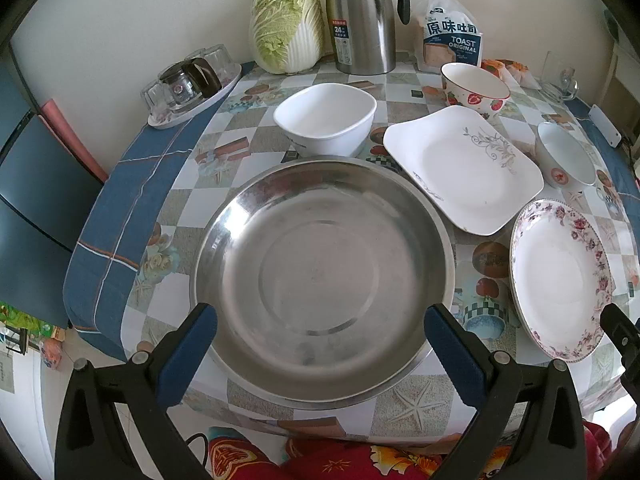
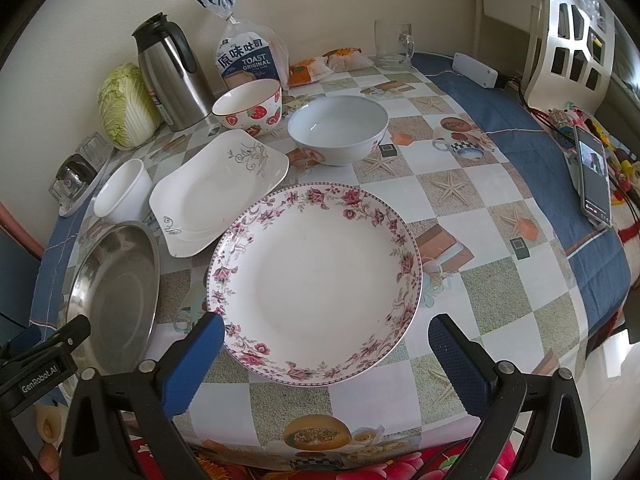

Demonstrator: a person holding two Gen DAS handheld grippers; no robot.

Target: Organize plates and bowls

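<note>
A large steel plate (image 1: pixel 322 276) lies right in front of my left gripper (image 1: pixel 320 320), which is open, its blue pads astride the near rim without touching it. My right gripper (image 2: pixel 326 336) is open too, and its pads flank the near edge of a round flower-rimmed plate (image 2: pixel 316 280). Behind these sit a square white plate (image 1: pixel 464 168), a square white bowl (image 1: pixel 326 118), a strawberry bowl (image 1: pixel 474 86) and a pale blue bowl (image 2: pixel 338 128).
A steel kettle (image 1: pixel 360 16), a cabbage (image 1: pixel 286 26) and a toast bag (image 1: pixel 452 36) line the wall. An oval tray of upturned glasses (image 1: pixel 188 84) stands at the left. A glass mug (image 2: pixel 394 44) and a propped phone (image 2: pixel 594 176) are on the right.
</note>
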